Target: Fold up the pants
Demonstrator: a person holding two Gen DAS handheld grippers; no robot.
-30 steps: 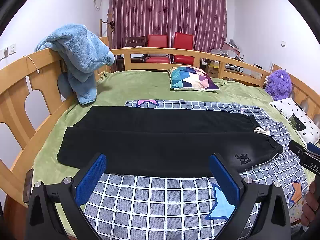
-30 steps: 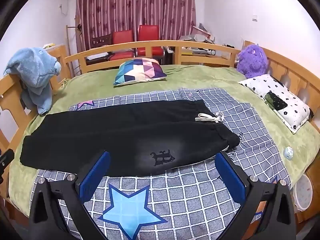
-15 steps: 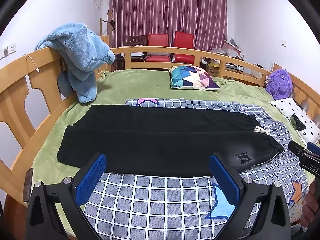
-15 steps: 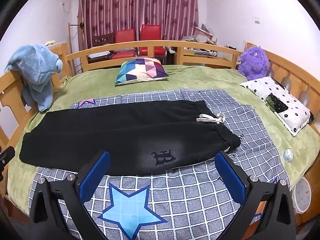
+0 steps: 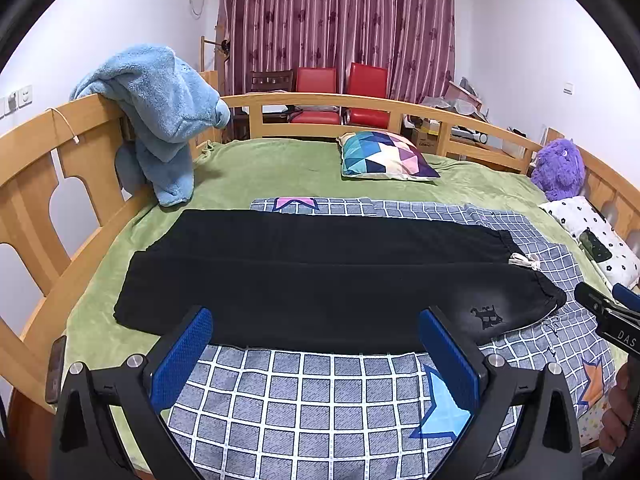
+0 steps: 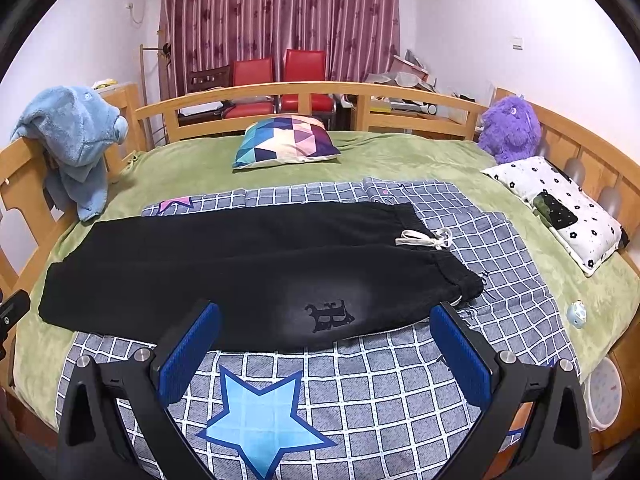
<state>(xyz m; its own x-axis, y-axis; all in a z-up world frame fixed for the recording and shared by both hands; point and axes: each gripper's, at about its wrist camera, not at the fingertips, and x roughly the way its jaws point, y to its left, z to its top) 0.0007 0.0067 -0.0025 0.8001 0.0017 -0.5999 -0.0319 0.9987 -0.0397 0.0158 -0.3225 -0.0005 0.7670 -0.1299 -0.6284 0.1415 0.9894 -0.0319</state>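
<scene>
Black pants [image 5: 320, 272] [image 6: 248, 268] lie flat across a grey checked sheet [image 5: 320, 392] [image 6: 380, 392] on the bed, legs to the left, waistband with a white drawstring [image 6: 424, 239] to the right. One leg is laid over the other, and a dark emblem [image 6: 329, 316] shows near the waist. My left gripper [image 5: 316, 356] hovers open in front of the pants' near edge, nothing between its blue pads. My right gripper [image 6: 324, 352] is also open and empty, near the emblem end. The right gripper's tip [image 5: 608, 316] shows at the right edge of the left wrist view.
A green blanket [image 5: 272, 168] covers the bed inside a wooden rail [image 5: 80, 152]. A blue plush towel [image 5: 160, 120] hangs on the left rail. A colourful pillow [image 6: 286, 140], a purple plush toy [image 6: 510, 128] and a white dotted pillow [image 6: 560, 208] lie further back and right.
Both views have shifted only slightly; the pants look a touch lower and nearer. Both grippers stay open and nothing on the bed has moved.
</scene>
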